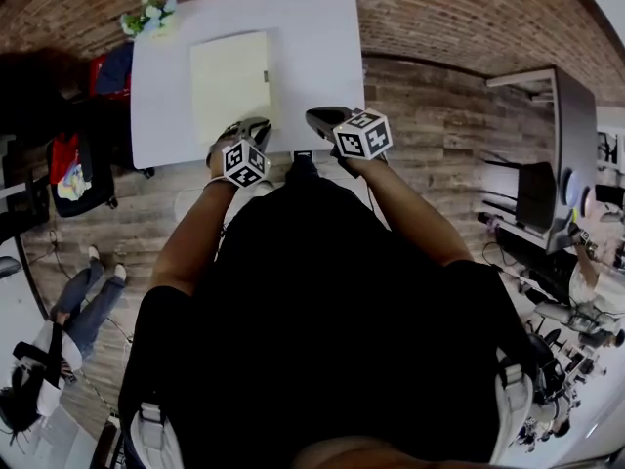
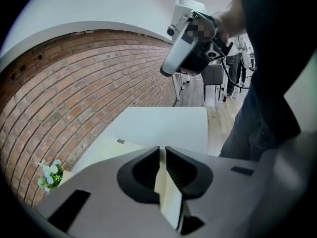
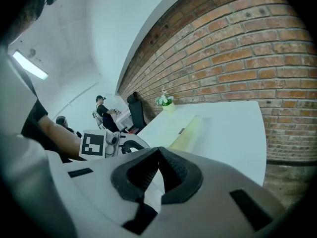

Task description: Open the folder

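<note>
Head view: the person's black torso (image 1: 322,320) fills the lower half and hides the floor below it. Beyond it a white table (image 1: 312,47) stands against the brick wall (image 1: 459,18). The pale yellow folder (image 1: 231,84) lies on the table's left half, its near right corner covered by the left gripper (image 1: 256,128), whose jaws pinch the cover's edge. The right gripper (image 1: 318,117), just beside the folder, has its tips together on nothing. Small, blurred flowers (image 1: 148,16) sit at the table's far left corner.
</note>
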`<state>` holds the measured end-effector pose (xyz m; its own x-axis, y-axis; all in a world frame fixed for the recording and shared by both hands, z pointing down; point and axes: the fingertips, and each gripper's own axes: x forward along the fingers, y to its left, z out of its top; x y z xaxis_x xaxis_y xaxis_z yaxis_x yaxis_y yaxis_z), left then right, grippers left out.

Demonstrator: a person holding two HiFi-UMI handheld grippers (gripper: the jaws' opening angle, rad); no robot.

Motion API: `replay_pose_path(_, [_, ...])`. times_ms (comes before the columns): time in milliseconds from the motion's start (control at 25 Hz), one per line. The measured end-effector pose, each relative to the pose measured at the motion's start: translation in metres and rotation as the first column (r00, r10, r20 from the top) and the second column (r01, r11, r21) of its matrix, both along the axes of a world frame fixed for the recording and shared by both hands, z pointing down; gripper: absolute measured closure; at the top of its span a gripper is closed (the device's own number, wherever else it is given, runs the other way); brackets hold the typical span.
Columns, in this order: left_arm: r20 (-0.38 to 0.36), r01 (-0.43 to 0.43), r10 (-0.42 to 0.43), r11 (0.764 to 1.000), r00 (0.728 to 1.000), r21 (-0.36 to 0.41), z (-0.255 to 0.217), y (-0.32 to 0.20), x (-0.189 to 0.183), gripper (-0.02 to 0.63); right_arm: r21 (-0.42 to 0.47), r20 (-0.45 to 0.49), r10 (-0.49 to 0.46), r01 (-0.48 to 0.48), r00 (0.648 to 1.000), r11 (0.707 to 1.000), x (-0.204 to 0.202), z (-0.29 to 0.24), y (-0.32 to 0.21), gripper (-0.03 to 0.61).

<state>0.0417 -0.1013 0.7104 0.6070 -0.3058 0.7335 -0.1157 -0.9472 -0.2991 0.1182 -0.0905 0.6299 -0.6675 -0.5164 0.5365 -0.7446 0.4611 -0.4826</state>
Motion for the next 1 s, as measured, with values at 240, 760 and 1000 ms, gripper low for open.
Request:
replay_pose_path(240, [-0.027, 0.019, -0.018, 1.000, 0.999, 0.011, -0.014, -0.001, -0.008, 0.572, 0.002, -0.004, -0.033, 0.033, 0.999, 0.999, -0.013, 0.000, -0.006, 0.552])
replay_pose_path(760, [-0.136, 0.115, -0.106, 0.992, 0.985, 0.058, -0.074, -0.015, -0.034, 0.582, 0.001, 0.000, -0.119, 0.119, 0.993, 0.993, -0.051, 0.001, -0.024, 0.553])
replay_pose_path(1000, [-0.182, 0.166, -0.151, 0.984, 0.972, 0.068, -0.096, -0.023, -0.049, 0.584, -0.009, 0.000, -0.166, 0.166, 0.986, 0.986, -0.069, 0.007, -0.030, 0.553])
